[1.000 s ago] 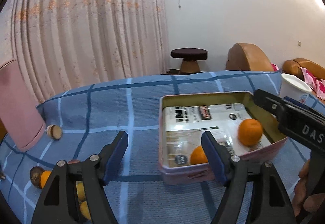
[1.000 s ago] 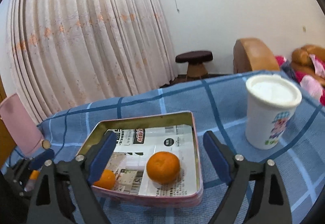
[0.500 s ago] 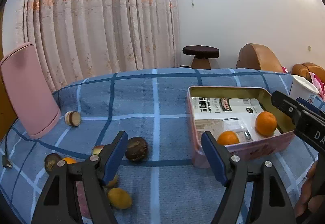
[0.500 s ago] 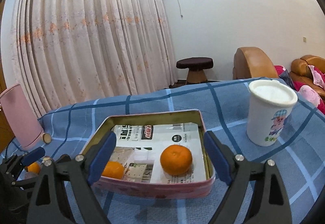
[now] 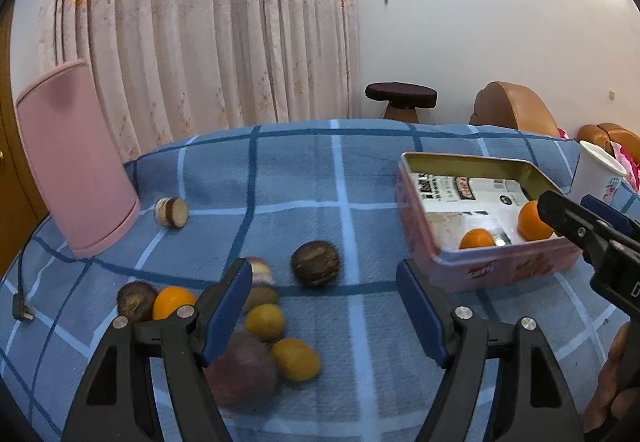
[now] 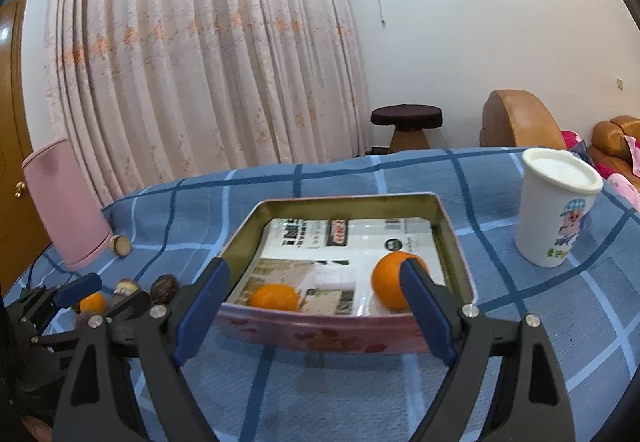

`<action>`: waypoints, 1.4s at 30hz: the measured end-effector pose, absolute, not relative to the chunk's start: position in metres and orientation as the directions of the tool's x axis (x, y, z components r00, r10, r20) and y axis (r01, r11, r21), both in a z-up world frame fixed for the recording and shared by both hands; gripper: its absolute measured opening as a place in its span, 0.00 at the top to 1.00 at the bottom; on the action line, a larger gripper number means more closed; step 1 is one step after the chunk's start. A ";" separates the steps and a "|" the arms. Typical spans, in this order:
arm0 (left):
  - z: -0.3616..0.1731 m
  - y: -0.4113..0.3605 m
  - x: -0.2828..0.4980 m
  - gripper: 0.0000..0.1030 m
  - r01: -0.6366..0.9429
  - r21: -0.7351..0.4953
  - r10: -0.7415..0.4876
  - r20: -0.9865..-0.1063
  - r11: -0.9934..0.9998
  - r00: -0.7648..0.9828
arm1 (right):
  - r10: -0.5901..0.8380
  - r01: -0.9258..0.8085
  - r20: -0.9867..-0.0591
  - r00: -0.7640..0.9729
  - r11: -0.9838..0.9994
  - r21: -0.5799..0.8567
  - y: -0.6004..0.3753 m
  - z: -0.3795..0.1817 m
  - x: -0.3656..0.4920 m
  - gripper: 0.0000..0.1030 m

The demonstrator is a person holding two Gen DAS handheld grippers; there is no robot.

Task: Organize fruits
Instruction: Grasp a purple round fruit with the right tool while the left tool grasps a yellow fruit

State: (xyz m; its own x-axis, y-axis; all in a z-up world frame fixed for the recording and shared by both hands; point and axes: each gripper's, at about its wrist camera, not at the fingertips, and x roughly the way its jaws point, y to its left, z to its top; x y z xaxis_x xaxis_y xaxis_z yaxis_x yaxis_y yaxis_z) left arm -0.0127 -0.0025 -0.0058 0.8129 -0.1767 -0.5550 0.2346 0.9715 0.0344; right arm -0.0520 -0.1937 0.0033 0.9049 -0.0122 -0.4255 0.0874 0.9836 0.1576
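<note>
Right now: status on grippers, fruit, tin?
Left gripper open, empty, over the loose fruit pile. Right gripper open, empty, facing the tin. Two oranges in tin. White cup beside tin, clear of path.

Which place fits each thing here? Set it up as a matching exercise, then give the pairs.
Things:
1. white cup
2. pink cylinder
3. two oranges
4. dark round fruit

Places:
A. inside the tin, on printed paper
B. loose on the cloth, left of the tin
C. standing on the cloth, right of the tin
D. upright at the cloth's far left edge

Pairs: 1-C, 2-D, 3-A, 4-B
</note>
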 end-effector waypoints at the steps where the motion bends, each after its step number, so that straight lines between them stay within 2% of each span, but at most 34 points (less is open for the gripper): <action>1: -0.006 0.004 -0.013 0.26 0.230 0.026 -0.177 -0.559 0.973 0.810 | -0.004 0.078 -0.429 0.903 0.985 0.155 -0.190 0.003 -0.052 0.15; 5: -0.009 0.025 -0.010 0.26 0.213 0.015 -0.166 -0.577 0.977 0.800 | 0.039 0.032 -0.450 0.892 0.989 0.148 -0.174 0.000 -0.051 0.21; 9: -0.008 0.052 -0.004 0.26 0.153 0.048 -0.099 -0.570 0.987 0.815 | 0.086 -0.029 -0.475 0.876 0.991 0.127 -0.151 -0.002 -0.051 0.24; 16: -0.003 0.123 0.010 0.26 0.025 -0.056 -0.052 -0.566 0.998 0.823 | 0.209 -0.168 -0.540 0.816 0.978 0.124 -0.103 -0.012 -0.043 0.37; 21: -0.004 0.148 0.011 0.26 -0.029 -0.081 -0.023 -0.570 0.996 0.821 | 0.276 -0.261 -0.611 0.742 0.958 0.116 -0.066 -0.022 -0.032 0.41; 25: -0.004 0.151 0.009 0.26 0.003 -0.098 -0.059 -0.569 0.995 0.820 | 0.292 -0.302 -0.684 0.668 0.947 0.110 -0.045 -0.034 -0.021 0.56; 28: -0.002 0.153 0.007 0.26 0.014 -0.104 -0.070 -0.561 0.995 0.825 | 0.366 -0.348 -0.665 0.651 0.922 0.166 -0.044 -0.034 -0.027 0.56; 32: 0.003 0.157 0.006 0.26 0.004 -0.127 -0.073 -0.548 0.992 0.834 | 0.407 -0.411 -0.599 0.690 0.901 0.139 -0.032 -0.024 -0.042 0.53; 36: 0.004 0.163 0.006 0.26 -0.040 -0.125 -0.034 -0.540 0.991 0.841 | 0.420 -0.440 -0.627 0.656 0.888 0.134 -0.009 -0.026 -0.030 0.52; 37: 0.003 0.165 0.007 0.26 -0.049 -0.129 -0.029 -0.541 0.991 0.840 | 0.422 -0.445 -0.629 0.653 0.886 0.132 -0.005 -0.026 -0.027 0.49; 42: 0.002 0.168 0.008 0.26 -0.055 -0.141 -0.031 -0.544 0.988 0.839 | 0.343 -0.433 -0.677 0.651 0.901 0.040 0.013 -0.031 -0.017 0.46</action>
